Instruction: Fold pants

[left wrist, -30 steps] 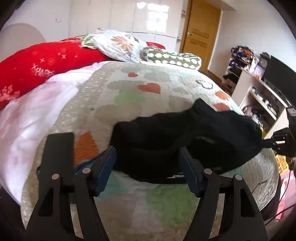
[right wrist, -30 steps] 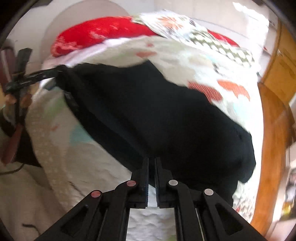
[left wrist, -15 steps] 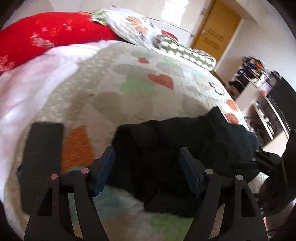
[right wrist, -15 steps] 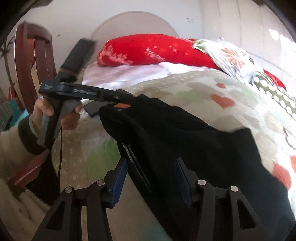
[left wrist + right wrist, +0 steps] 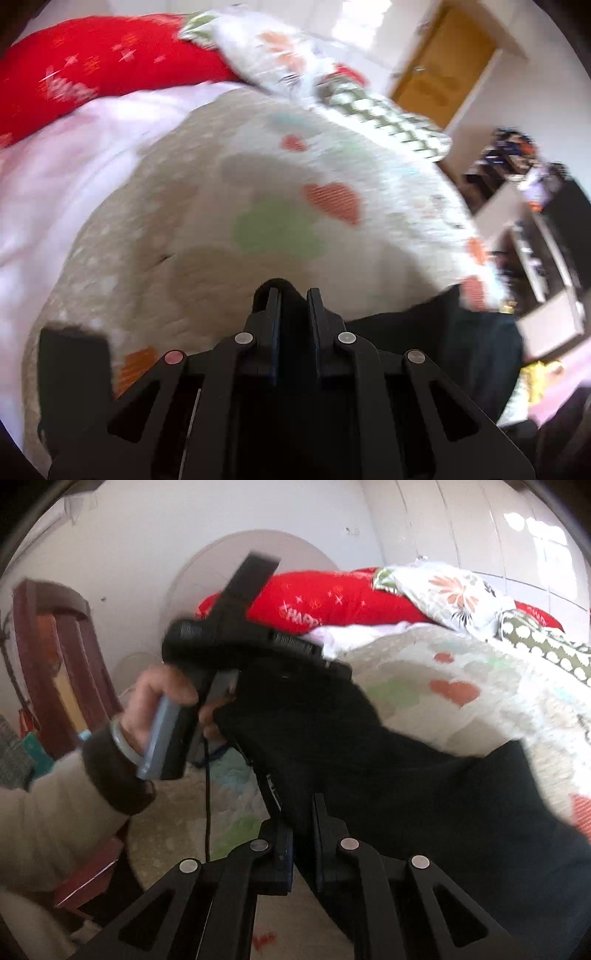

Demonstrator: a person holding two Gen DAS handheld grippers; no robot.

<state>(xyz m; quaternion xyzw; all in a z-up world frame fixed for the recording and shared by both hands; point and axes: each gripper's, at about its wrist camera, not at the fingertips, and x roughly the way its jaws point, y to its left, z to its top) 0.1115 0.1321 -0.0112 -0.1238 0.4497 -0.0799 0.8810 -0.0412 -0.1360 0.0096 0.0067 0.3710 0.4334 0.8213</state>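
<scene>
blur: shelf clutter [image 5: 517, 155] unreadable; cut off: pants [image 5: 443, 794] lower right edge

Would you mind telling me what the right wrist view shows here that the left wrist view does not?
Only the right wrist view shows the person's left hand gripping its tool, the right gripper shut on the black pants, and a wooden chair. Only the left wrist view shows the wooden door, the shelves and the left gripper close up, shut on dark fabric. Both share the pants, heart-patterned quilt and red pillow.
</scene>
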